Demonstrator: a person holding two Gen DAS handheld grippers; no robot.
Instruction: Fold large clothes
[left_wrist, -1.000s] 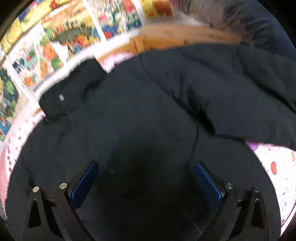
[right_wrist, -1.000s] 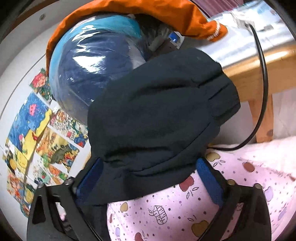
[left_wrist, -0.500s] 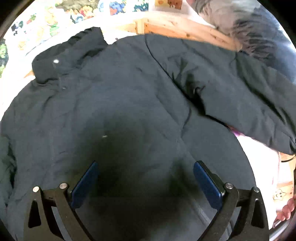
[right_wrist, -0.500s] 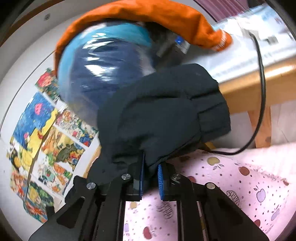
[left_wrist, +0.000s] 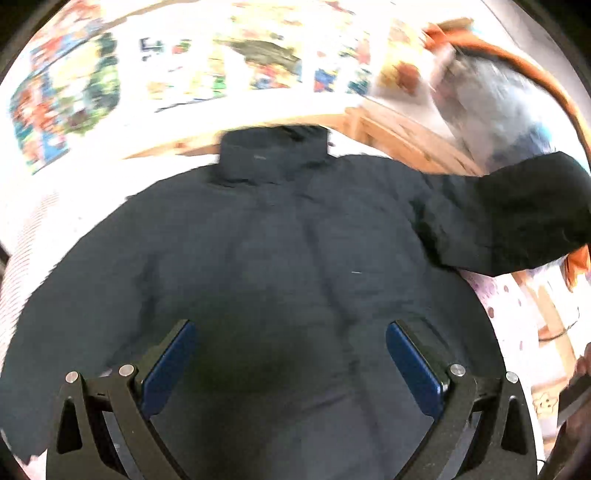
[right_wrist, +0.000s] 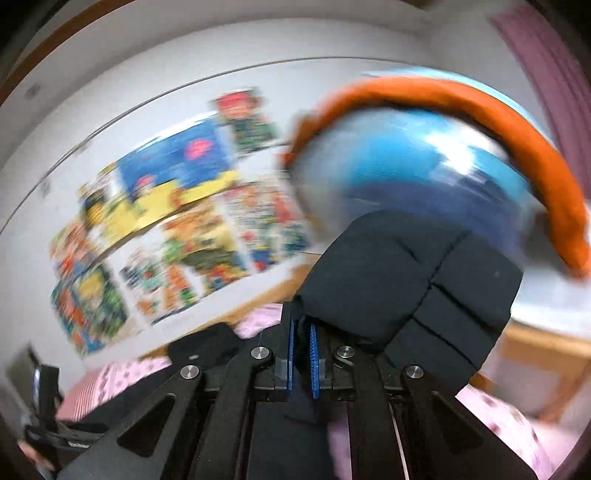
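Observation:
A large black padded jacket (left_wrist: 280, 266) lies spread on a pink patterned sheet (left_wrist: 517, 306), collar at the far side. My left gripper (left_wrist: 291, 363) is open above the jacket's lower body and holds nothing. My right gripper (right_wrist: 303, 347) is shut on the jacket's right sleeve (right_wrist: 413, 291), near the cuff, and holds it up off the bed. The lifted sleeve also shows at the right of the left wrist view (left_wrist: 517, 214).
Colourful posters (right_wrist: 177, 236) cover the white wall behind the bed. A blue plastic-wrapped bundle (right_wrist: 417, 166) with an orange garment (right_wrist: 517, 147) over it sits at the right. A wooden bed frame (left_wrist: 402, 136) runs along the far side.
My right gripper closed on the sleeve and has raised it, swinging left. My left gripper has drawn back, so the whole jacket with collar now shows.

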